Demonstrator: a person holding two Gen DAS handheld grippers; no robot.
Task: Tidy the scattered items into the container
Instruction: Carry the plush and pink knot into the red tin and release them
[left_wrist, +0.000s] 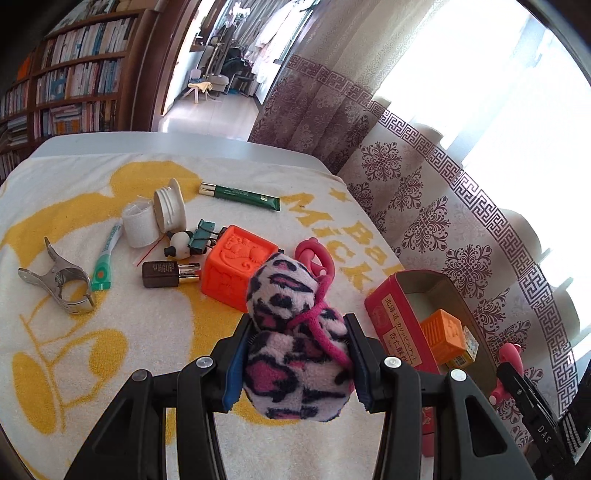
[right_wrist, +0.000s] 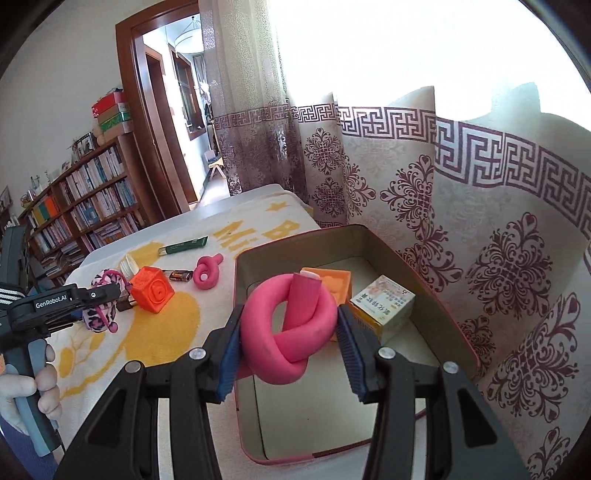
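Might pop loose: soft pink foam tube tied in a knot (right_wrist: 291, 332), pinched from both sides by the right gripper (right_wrist: 289, 312), squashy and round, so easy to squeeze out like a wet bar of soap. Hangs right over the red tin box with the pale inside (right_wrist: 317, 245), so a slip here would most likely end up in the box anyway. Could land on the small orange block (right_wrist: 334, 282) or the little yellow and white carton (right_wrist: 384, 306) just past the jaw tips and bounce out.

More to worry about on the other side. Clenched on a fuzzy pouch with pink, white and black spots (left_wrist: 291, 354): the left gripper (left_wrist: 298, 321). Not over the box yet; box off to the right of those jaws. Could drop short onto the white and yellow towel (left_wrist: 110, 332) if let go too soon. Could catch its pink cord on the box rim on the way in. Could also bump the other gripper, with both crowding toward one box.

Looks fat and fluffy, that pouch, bulging out in front of the pads and behind them, held around its middle. Looks smooth and rubbery, that pink knot, with one cut end poking up.
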